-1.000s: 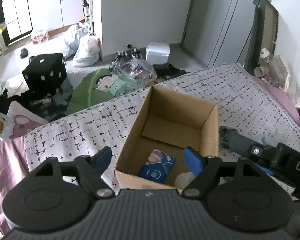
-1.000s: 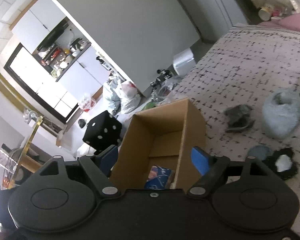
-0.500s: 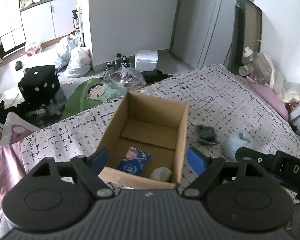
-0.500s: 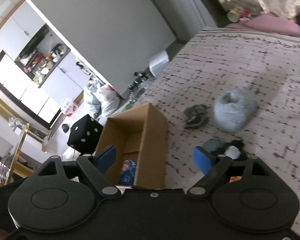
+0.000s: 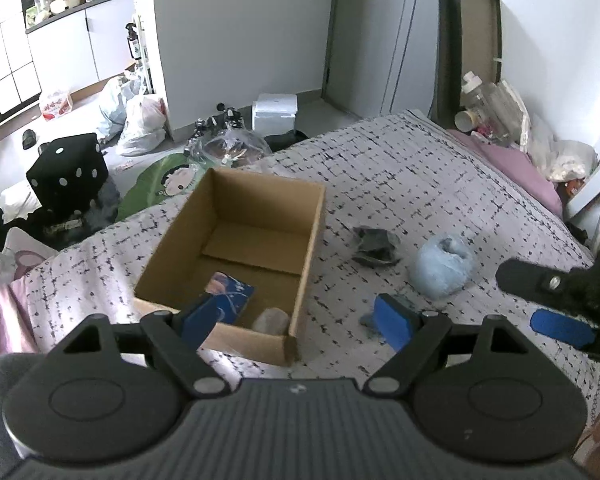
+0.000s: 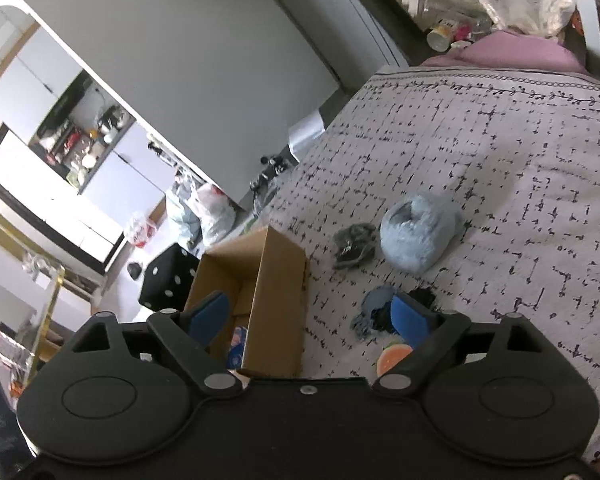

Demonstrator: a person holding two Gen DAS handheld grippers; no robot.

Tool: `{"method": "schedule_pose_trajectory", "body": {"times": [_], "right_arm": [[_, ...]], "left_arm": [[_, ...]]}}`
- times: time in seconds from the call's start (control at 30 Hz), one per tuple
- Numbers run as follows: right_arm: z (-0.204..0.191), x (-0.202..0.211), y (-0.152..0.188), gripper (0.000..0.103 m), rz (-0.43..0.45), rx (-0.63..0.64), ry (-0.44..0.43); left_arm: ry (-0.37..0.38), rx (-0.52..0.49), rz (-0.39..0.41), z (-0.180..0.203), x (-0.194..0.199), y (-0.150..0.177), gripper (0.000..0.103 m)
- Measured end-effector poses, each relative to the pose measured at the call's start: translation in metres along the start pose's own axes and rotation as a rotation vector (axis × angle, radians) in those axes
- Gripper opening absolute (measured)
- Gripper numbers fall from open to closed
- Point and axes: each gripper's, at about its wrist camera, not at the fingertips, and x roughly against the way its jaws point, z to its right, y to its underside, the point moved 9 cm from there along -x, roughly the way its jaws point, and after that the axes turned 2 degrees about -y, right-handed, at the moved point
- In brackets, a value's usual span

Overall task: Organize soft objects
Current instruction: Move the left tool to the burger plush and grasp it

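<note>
- Both hand-held grippers, left (image 5: 296, 318) and right (image 6: 306, 314), were wide and empty, jaws just opening.
- Blue plush (image 5: 444, 266) and grey cloth (image 5: 374, 246) lay on the bed right of the box (image 5: 308, 240), awaiting pickup.

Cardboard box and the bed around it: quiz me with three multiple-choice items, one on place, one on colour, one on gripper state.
1. Where does the blue packet lie?
A. inside the cardboard box
B. on the bedspread
C. on the floor

2. What colour is the fluffy bundle on the bedspread?
A. red
B. pale blue
C. yellow

3. How does the left gripper stand?
A. shut on the packet
B. shut on nothing
C. open, holding nothing

Key: 1 A, it rests on the box floor. 2 B, its fluff is pale blue. 3 C, its blue pads stand wide apart.
</note>
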Motion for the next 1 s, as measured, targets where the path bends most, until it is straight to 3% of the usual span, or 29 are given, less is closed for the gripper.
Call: {"method": "schedule_pose_trajectory", "body": {"times": [0.4, 0.67, 1.0], "right_arm": [[0.035, 0.006, -0.008, 0.088, -0.044, -0.035, 0.006], [0.06, -0.008, -0.003, 0.089, -0.087, -0.044, 0.055], [0.073, -0.021, 0.001, 0.089, -0.12, -0.067, 0.073]], "left_arm": [[0.007, 0.004, -0.034, 0.036, -0.009, 0.01, 0.084], [0.021, 0.037, -0.084, 0.059, -0.024, 0.028, 0.084], [0.051, 0.131, -0.205, 0.08, -0.06, 0.06, 0.084]]}}
